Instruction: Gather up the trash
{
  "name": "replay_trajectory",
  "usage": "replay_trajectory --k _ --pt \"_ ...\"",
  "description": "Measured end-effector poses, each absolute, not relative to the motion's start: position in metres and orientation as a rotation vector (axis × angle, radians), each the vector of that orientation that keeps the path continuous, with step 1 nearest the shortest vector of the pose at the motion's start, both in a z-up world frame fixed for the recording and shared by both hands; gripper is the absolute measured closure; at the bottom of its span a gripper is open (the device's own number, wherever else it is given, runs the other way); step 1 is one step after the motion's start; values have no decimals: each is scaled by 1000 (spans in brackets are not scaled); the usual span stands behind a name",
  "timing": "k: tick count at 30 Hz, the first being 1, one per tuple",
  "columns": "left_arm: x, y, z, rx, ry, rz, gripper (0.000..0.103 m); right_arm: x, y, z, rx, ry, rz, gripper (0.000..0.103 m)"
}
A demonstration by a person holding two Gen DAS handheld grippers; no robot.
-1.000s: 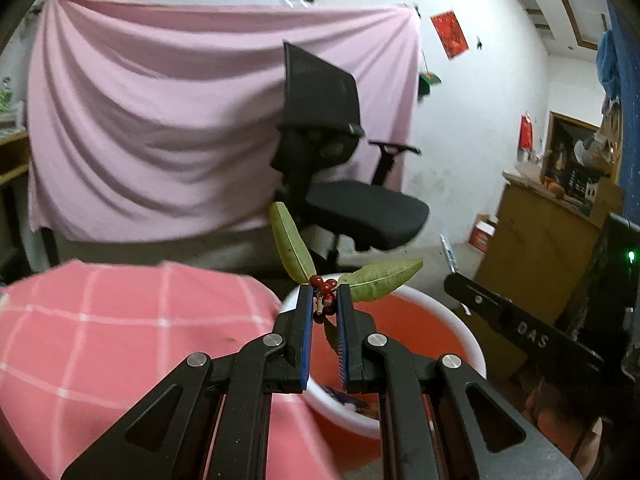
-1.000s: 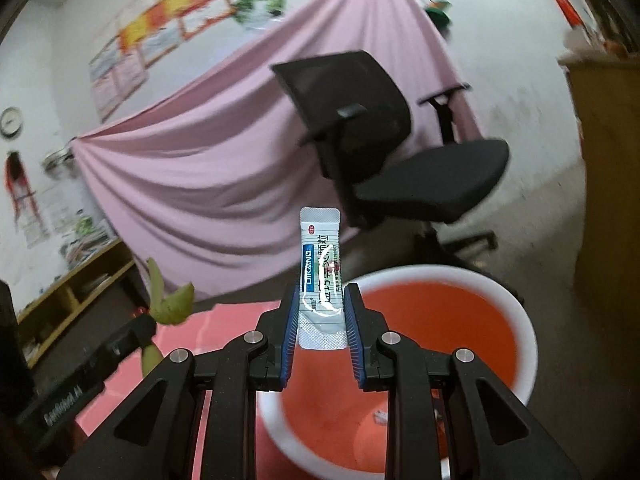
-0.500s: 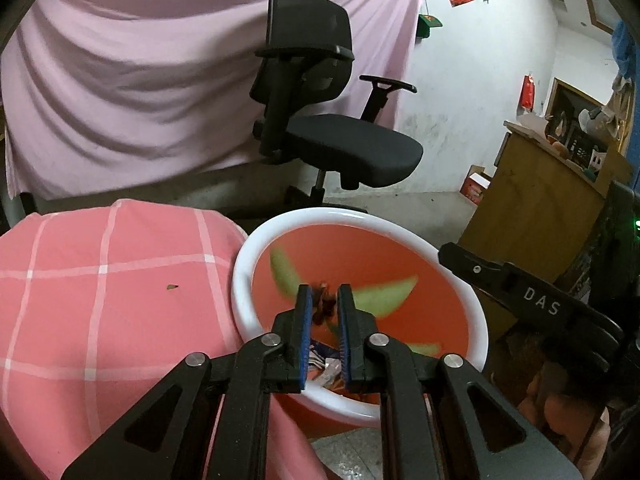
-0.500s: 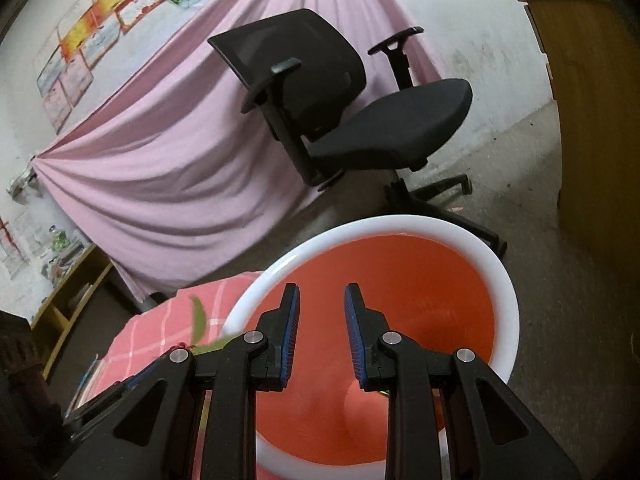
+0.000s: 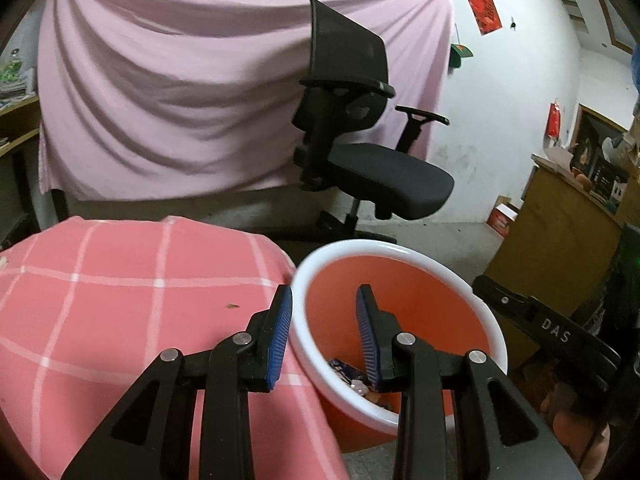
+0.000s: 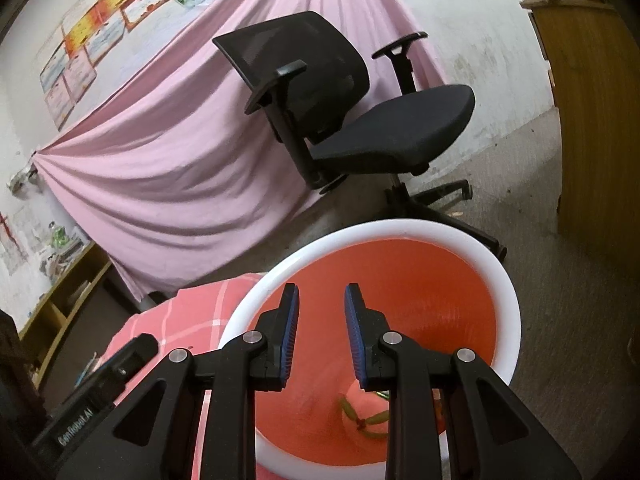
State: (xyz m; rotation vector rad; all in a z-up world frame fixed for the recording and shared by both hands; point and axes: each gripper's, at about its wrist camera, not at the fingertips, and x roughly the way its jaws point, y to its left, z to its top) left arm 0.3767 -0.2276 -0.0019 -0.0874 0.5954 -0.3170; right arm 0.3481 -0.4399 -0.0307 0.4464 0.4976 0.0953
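An orange bin with a white rim (image 5: 400, 246) (image 6: 400, 226) stands beside a table under a pink checked cloth (image 5: 120, 280) (image 6: 192, 312). My left gripper (image 5: 323, 294) hovers over the bin's near rim. Its jaws are opening and nothing is between them. My right gripper (image 6: 322, 292) hangs over the bin's mouth, open and empty. A green leafy sprig with red berries (image 6: 366, 424) lies at the bottom of the bin. Wrappers (image 5: 348, 372) lie there too, partly hidden by my fingers.
A black office chair (image 5: 360, 152) (image 6: 360, 120) stands behind the bin in front of a hanging pink sheet (image 5: 180, 80). A wooden cabinet (image 5: 560, 240) (image 6: 592, 120) is to the right, and low shelves (image 6: 60, 308) to the left.
The left gripper let go of the leafy sprig, which dropped into the bin, and its jaws spread. The sachet left the right gripper's jaws. Both views tipped down toward the bin.
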Motion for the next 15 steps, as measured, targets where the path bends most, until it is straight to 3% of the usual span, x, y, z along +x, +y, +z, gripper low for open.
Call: replay_trajectory --k 12,15 --pt "345 -187 22 -78 546 -254 74 329 -410 -5 393 429 135 76" --pt "331 -174 30 -76 521 -240 68 318 -397 5 364 398 146 66"
